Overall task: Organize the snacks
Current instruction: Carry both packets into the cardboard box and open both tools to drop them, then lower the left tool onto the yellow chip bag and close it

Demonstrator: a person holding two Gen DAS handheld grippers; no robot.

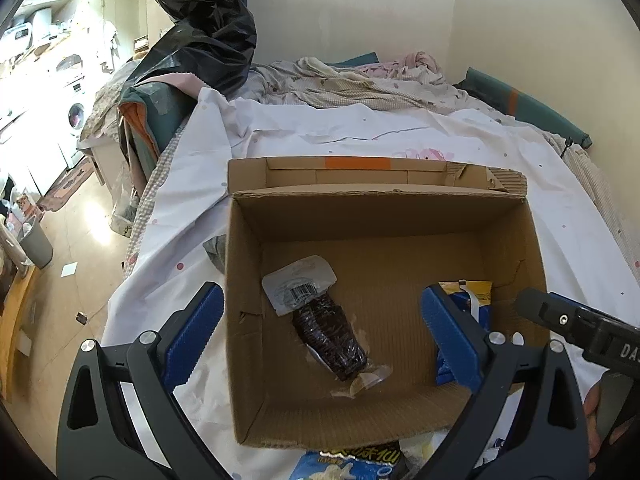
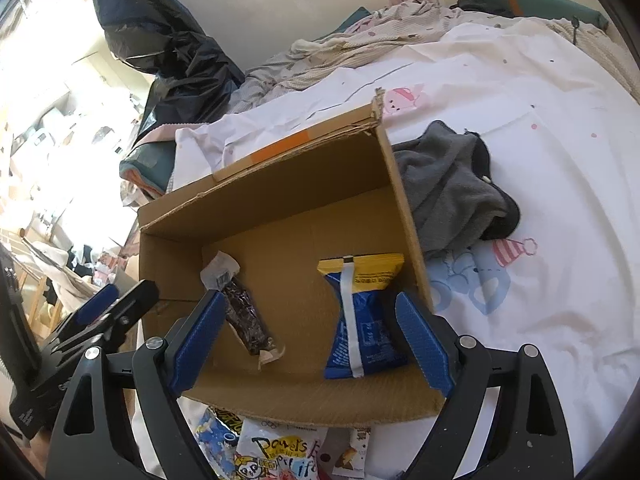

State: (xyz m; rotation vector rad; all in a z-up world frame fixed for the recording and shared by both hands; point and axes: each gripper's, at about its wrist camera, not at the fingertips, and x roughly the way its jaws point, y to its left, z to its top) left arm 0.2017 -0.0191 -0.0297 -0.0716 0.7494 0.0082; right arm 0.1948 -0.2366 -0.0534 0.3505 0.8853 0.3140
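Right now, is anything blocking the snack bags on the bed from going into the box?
Only the cardboard box's near wall stands between. The snack bags lie on the bed just outside it, so they must be lifted over. The top is open, with bare floor between the cookie sleeve and the blue-and-yellow packet.

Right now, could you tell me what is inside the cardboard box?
The cardboard box holds a dark cookie sleeve and a blue-and-yellow snack bag. Anything beneath the bag is hidden.

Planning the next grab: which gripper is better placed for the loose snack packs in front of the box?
Right, probably. The right gripper, jaws open and empty, has the loose snack packs directly beneath; the left gripper sees only their edge.
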